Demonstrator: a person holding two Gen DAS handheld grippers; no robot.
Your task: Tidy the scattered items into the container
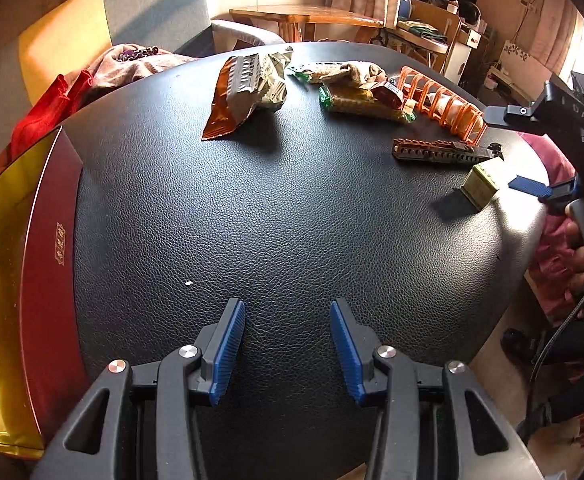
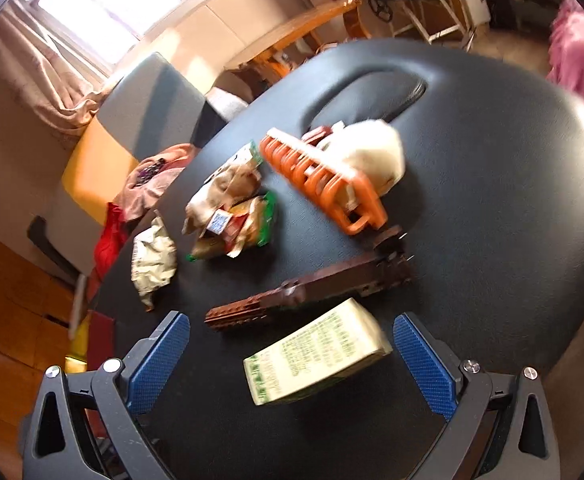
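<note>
Snack packets (image 1: 252,88), orange rack (image 1: 439,102), brown bar (image 1: 443,152) are seen scattered upper right; red box (image 1: 52,240) at left edge, contents hidden. Both the left gripper (image 1: 288,344) and the right gripper (image 2: 292,360) are held open, the right around a small carton (image 2: 315,354).

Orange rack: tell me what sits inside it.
A white, soft-looking bundle lies partly inside the orange rack, bulging out its far side. The rack's ribs hide the bundle's lower part.
</note>
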